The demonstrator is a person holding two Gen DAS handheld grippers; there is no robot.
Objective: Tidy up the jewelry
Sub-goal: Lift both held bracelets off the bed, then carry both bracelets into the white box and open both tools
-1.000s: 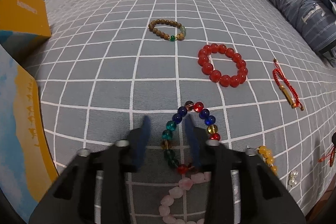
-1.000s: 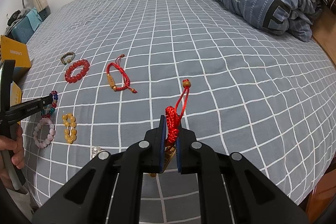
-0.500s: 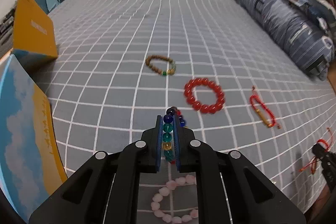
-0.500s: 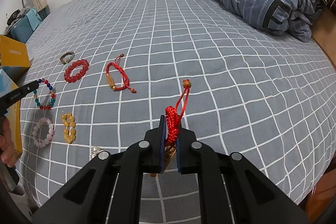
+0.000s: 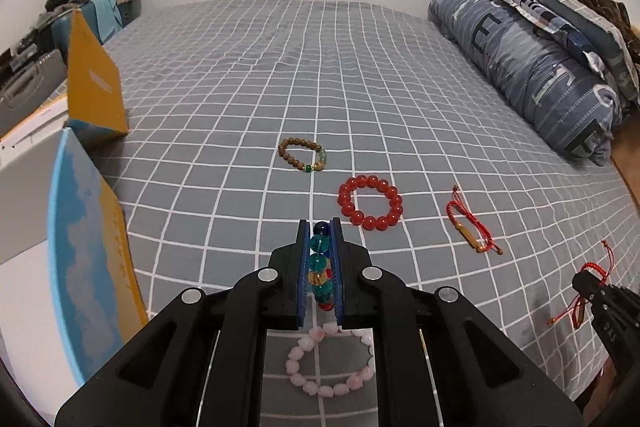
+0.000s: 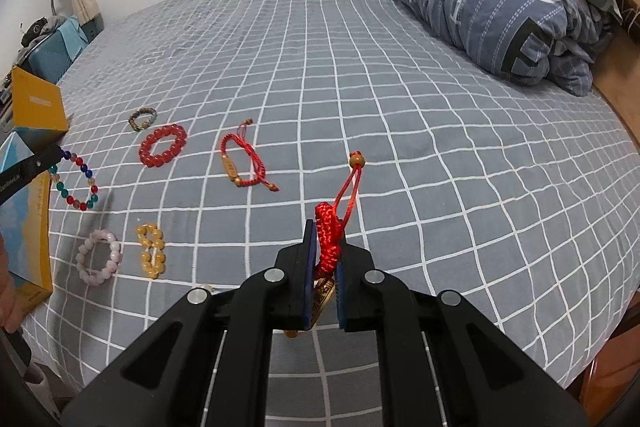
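We find the left gripper [image 5: 320,243] clamping the multicoloured glass-bead bracelet [image 5: 319,267] and the right gripper [image 6: 325,251] clamping the red braided cord bracelet [image 6: 329,239], both clear of the grey checked bedspread [image 5: 248,75] near its front edge, presumably for sorting.

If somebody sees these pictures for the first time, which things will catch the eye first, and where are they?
First, the multicoloured bead bracelet clamped in the left gripper, hanging above the grey checked bedsheet. Next, the red cord bracelet pinched in the right gripper, its tail sticking up. Behind them, the red bead bracelet lies on the sheet, between the brown bead bracelet and another red cord bracelet.
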